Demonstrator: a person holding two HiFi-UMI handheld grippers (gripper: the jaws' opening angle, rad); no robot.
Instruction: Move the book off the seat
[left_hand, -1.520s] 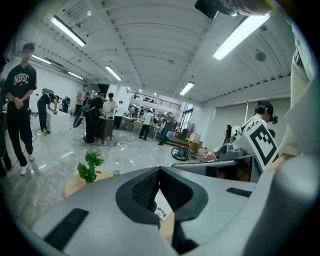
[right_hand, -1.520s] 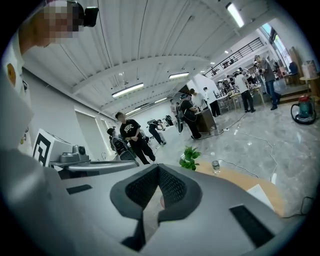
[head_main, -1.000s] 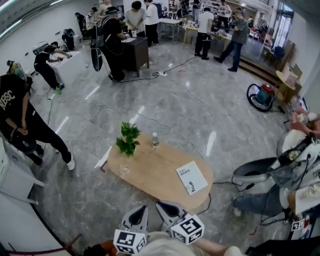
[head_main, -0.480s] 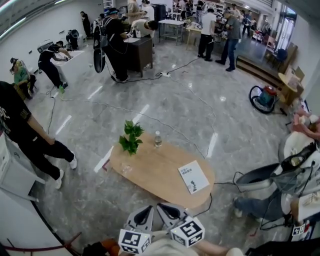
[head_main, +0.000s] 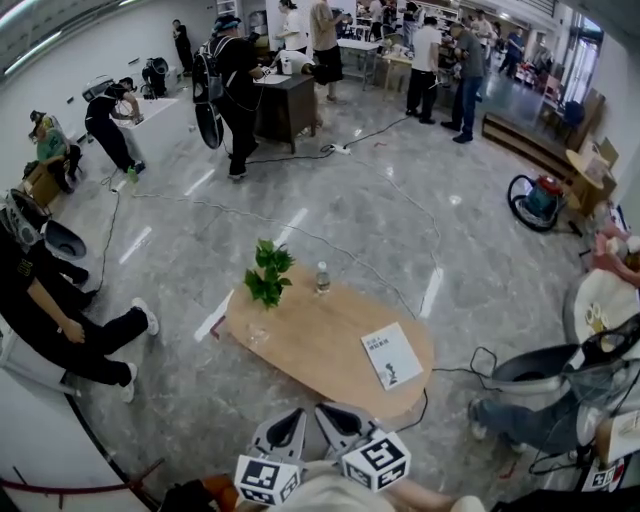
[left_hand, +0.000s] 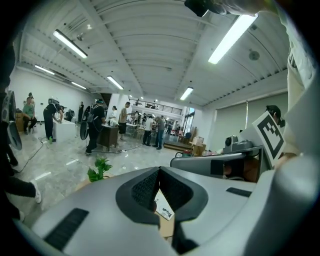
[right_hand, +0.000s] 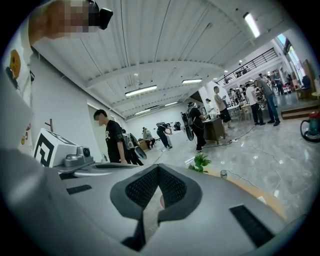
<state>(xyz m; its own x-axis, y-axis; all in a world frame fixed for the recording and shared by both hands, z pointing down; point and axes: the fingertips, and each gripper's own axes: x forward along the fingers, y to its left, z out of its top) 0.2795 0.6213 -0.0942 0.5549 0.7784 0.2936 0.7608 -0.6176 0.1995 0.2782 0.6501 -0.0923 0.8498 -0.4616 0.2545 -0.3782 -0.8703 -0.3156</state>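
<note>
Book (head_main: 391, 356): laid flat on the oval wooden table (head_main: 310, 350), toward its right end. Potted plant (head_main: 268, 275) and water bottle (head_main: 322, 278): stood at the far left end. Left gripper (head_main: 287, 420) and right gripper (head_main: 328, 413): held side by side before the table's near edge, jaws clenched together, nothing grasped.

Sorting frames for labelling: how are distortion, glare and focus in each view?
Head view: fisheye bending, light streaks glaring on the floor, book clear. Left gripper view: round dark vignette, ceiling lamp blown out. Right gripper view: same vignette, edges strongly curved.
</note>
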